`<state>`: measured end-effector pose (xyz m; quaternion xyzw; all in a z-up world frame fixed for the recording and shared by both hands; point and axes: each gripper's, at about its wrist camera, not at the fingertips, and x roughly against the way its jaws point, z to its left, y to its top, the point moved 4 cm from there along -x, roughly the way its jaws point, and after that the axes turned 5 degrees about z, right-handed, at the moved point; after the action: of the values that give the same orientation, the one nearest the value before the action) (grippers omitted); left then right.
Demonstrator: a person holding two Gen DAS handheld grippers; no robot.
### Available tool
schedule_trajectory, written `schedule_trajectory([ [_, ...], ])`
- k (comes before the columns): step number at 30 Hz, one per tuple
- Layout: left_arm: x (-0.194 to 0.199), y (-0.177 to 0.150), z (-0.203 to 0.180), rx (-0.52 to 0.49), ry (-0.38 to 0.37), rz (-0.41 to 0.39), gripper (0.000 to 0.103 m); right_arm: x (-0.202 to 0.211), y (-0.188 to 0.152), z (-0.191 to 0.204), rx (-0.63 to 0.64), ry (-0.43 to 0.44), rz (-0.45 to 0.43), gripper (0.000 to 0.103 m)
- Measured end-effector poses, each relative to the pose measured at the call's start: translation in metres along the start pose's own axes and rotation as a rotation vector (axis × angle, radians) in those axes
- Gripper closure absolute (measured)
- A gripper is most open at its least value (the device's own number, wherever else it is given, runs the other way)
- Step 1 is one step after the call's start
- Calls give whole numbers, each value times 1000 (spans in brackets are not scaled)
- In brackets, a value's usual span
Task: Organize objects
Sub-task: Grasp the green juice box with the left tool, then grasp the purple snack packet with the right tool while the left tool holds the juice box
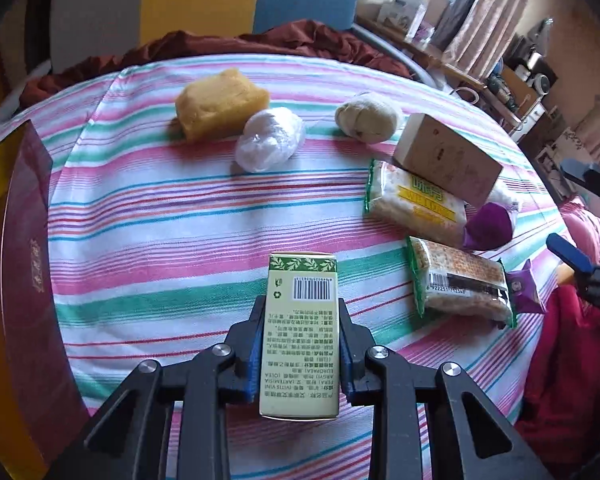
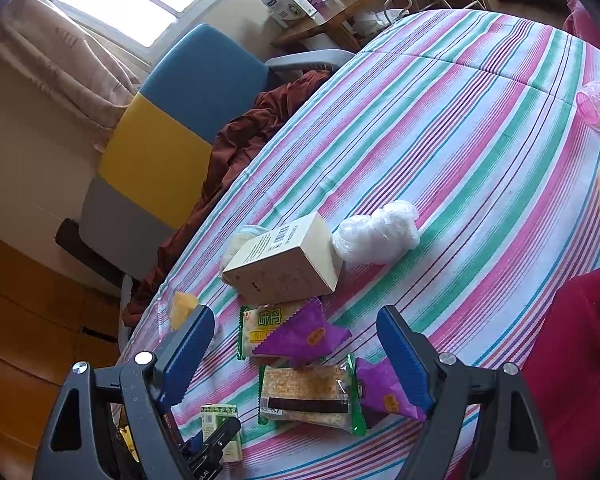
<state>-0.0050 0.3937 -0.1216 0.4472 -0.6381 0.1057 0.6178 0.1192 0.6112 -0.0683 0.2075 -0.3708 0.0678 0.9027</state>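
My left gripper [image 1: 300, 312] is shut on a pale green carton [image 1: 300, 336] with a barcode, held above the striped tablecloth [image 1: 172, 216]. The carton also shows in the right wrist view [image 2: 220, 420]. My right gripper [image 2: 296, 356] is open and empty, above two cracker packets [image 2: 308, 396] and purple sachets [image 2: 304, 334]. On the cloth lie a yellow sponge [image 1: 220, 104], a white plastic bundle [image 1: 270, 144], a beige plush ball [image 1: 368, 116], a beige box [image 1: 444, 160] and cracker packets [image 1: 416, 204].
A dark red box [image 1: 24, 280] stands at the left edge. A pink roller [image 2: 596, 104] lies at the far right. A blue, yellow and grey chair [image 2: 172, 128] with red-brown cloth [image 2: 236, 148] is beside the table. Red fabric [image 2: 580, 360] lies at the right.
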Motion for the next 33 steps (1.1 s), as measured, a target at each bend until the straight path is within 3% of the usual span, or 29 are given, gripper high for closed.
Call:
schedule_trajectory([
  [6,0,-12,-10,-134,78,-89,73,-1,-1,-2,-9,-23,12,18],
  [14,-5,-12,-5,-136,54,-98,73,-16,-4,-2,7,-103,102,19],
  [26,-3,-12,-2,-124,9,-105,73,-59,-15,33,272,-324,192,20],
  [29,-3,-12,-1,-121,5,-109,72,-68,-18,34,333,-395,206,37],
  [31,-3,-13,-1,-120,2,-111,72,-75,-21,33,355,-422,228,62],
  [33,-3,-13,0,-118,-4,-111,72,-77,-20,31,360,-450,217,65],
])
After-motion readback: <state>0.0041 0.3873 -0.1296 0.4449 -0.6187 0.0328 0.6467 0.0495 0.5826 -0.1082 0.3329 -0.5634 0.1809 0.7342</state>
